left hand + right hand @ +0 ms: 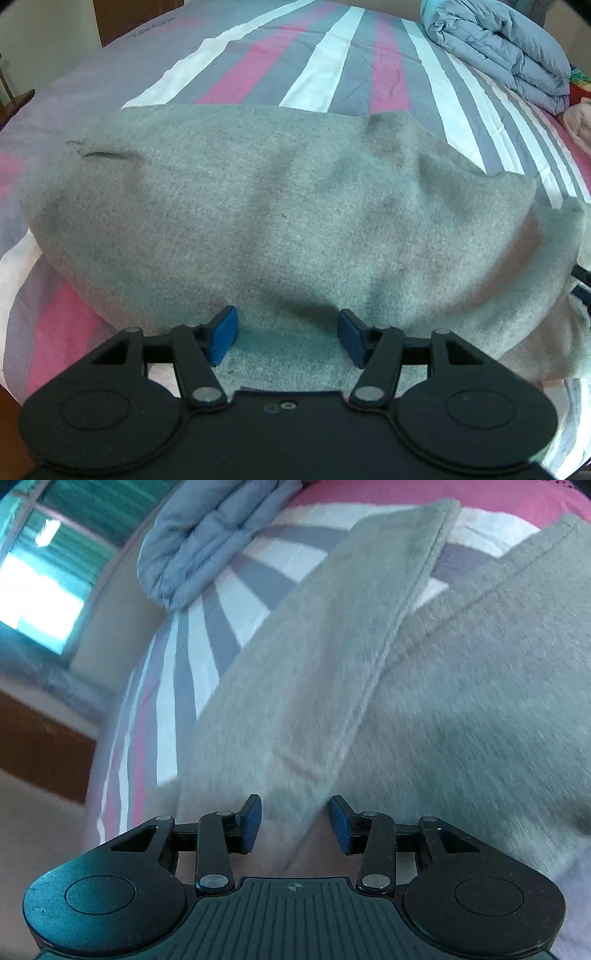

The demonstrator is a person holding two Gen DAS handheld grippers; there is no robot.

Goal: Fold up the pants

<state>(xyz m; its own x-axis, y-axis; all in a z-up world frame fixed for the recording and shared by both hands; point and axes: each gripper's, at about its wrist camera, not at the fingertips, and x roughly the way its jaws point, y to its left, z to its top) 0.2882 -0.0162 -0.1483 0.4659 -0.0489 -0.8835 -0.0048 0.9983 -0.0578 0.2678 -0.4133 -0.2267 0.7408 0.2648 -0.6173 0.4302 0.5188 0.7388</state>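
Grey sweatpants (277, 206) lie spread across a bed with a pink, grey and white striped sheet (325, 66). My left gripper (287, 334) is open, its blue pads on either side of the near edge of the cloth, low over it. In the right wrist view the same grey pants (424, 686) fill the frame, with a stitched seam (373, 672) running diagonally and a folded flap on the left. My right gripper (294, 821) is open just above the cloth near the seam. The view is motion-blurred.
A folded blue-grey quilt (498, 48) sits at the bed's far right corner; it also shows in the right wrist view (199, 535). Pink cloth (580, 122) lies beside it. A window (40, 576) and a wooden panel (40, 746) stand beyond the bed edge.
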